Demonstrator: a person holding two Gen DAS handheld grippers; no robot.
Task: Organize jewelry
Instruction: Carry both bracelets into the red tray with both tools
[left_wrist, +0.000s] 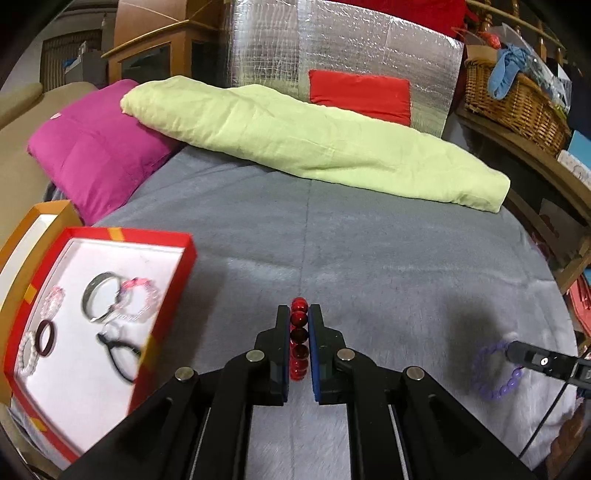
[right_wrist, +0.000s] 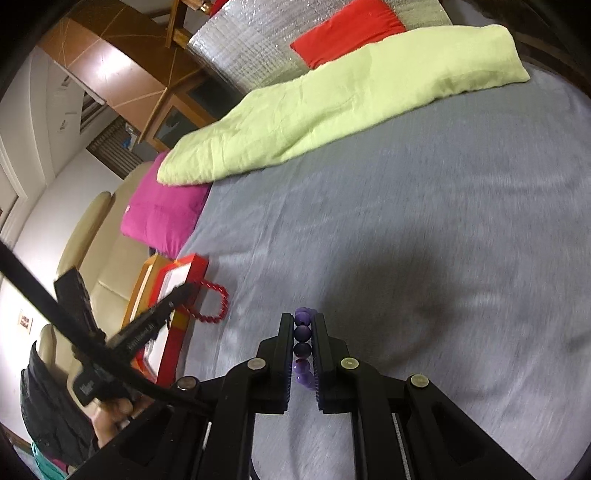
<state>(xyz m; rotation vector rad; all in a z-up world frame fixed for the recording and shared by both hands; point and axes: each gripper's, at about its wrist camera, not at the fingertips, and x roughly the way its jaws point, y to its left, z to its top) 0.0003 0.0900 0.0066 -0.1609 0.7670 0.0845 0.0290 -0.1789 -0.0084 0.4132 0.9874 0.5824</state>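
My left gripper (left_wrist: 299, 314) is shut on a red bead bracelet (left_wrist: 299, 339), held above the grey bed cover; the bracelet also shows hanging from it in the right wrist view (right_wrist: 216, 301). My right gripper (right_wrist: 303, 321) is shut on a purple bead bracelet (right_wrist: 303, 345); in the left wrist view that bracelet (left_wrist: 495, 373) hangs from the right gripper at the far right. A red-rimmed box (left_wrist: 168, 291) with a white floor lies at the left and holds a silver bangle (left_wrist: 101, 301), pink bead bracelets (left_wrist: 142, 295), a dark ring (left_wrist: 46, 338) and a black item (left_wrist: 120, 352).
A folded light-green blanket (left_wrist: 314, 136) and a magenta pillow (left_wrist: 96, 147) lie at the far side of the bed. A silver padded panel (left_wrist: 332, 48) stands behind. A wicker basket (left_wrist: 517, 99) sits on a shelf at the right. An orange box lid (left_wrist: 22, 236) lies behind the red box.
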